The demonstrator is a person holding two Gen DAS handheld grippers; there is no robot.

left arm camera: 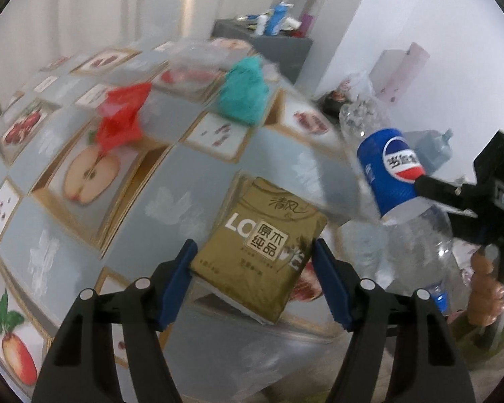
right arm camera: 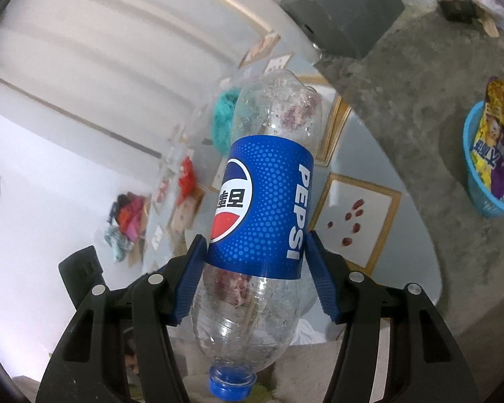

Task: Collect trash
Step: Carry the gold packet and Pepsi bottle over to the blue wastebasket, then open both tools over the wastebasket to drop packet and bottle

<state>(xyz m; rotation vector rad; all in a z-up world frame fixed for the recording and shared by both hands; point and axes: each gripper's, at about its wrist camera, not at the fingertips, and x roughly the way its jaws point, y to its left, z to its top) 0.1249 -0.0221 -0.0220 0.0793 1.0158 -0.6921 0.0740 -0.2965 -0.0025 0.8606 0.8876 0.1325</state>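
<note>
My left gripper is shut on a gold tissue packet and holds it above the table. My right gripper is shut on an empty clear Pepsi bottle with a blue label, cap end down; the bottle also shows in the left wrist view, held off the table's right edge. A red plastic scrap and a teal crumpled scrap lie further back on the table.
The table has a grey cloth with fruit pictures. A blue basket holding a yellow and purple snack bag stands on the concrete floor to the right. A grey cabinet with clutter stands behind the table.
</note>
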